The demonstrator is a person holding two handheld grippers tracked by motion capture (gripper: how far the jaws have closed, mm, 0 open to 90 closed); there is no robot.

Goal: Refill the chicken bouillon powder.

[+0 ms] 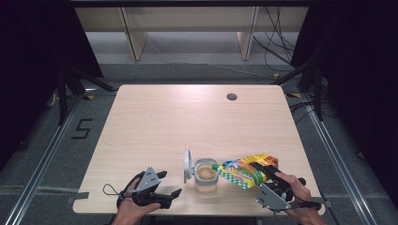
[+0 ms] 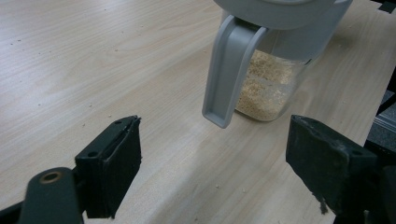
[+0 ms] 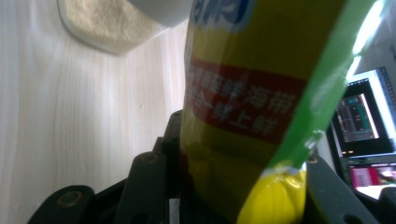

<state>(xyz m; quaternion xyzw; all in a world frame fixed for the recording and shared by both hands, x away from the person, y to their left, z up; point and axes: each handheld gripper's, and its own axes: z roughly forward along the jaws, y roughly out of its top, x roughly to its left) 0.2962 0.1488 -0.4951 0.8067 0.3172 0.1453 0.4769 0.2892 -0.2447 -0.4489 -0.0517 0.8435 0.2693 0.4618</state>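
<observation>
While my right gripper [image 1: 261, 169] clamps the glossy crinkled pouch [image 1: 244, 170], tilted at three o'clock of the clear grain-filled jar [image 1: 206, 176], my left gripper [image 1: 174, 193] gapes empty.

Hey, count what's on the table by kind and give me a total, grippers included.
Jar with its lid flipped open, part full of grains: 1
Snack bag, held tipped at the jar's mouth: 1
Hand-held grippers, left and right: 2
Total: 4
</observation>
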